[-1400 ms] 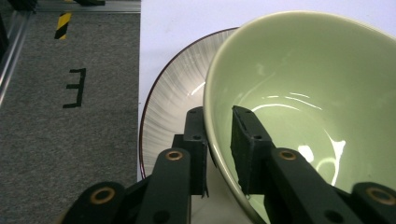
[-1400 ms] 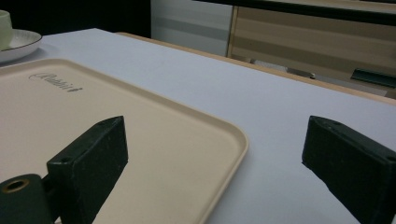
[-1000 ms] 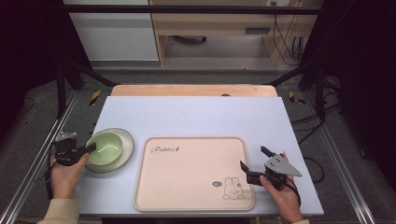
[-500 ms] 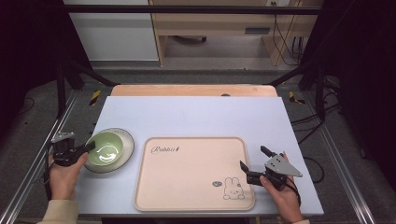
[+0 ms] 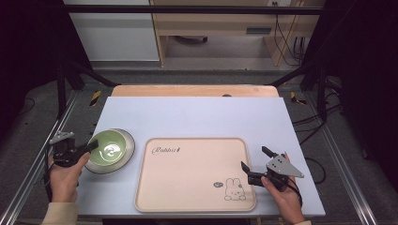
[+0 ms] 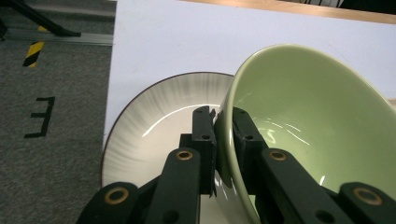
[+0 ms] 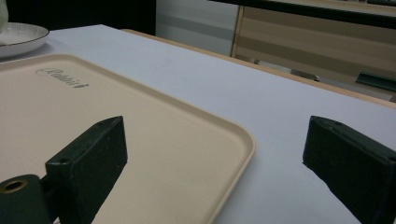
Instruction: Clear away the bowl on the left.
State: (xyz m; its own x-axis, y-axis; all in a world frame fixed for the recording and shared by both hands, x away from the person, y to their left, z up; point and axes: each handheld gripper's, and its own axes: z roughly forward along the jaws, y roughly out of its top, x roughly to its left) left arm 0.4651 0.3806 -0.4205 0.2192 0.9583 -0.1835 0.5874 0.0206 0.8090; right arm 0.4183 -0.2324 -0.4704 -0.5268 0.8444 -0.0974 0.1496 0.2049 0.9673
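Where the left tool [image 6: 215,135] meets the bowl [image 6: 317,130], its jaws pinch the green rim, one jaw outside the wall and one inside, so the tool is clamped on the bowl. In the left gripper view the bowl tilts, its open side facing up and right, with the plate [image 6: 149,126] under it; whether its base touches the plate cannot be told. From the high view the bowl [image 5: 109,147] sits over the plate [image 5: 127,149] at the table's [image 5: 197,117] left side, just left of the tray [image 5: 192,173]. The left hand [image 5: 63,178] grips the tool [image 5: 89,145] from the table's left edge. The right tool [image 5: 256,159] has its jaws wide apart and holds nothing, by the tray's right edge, one jaw over the tray [image 7: 140,154], the other over bare table [image 7: 261,107]
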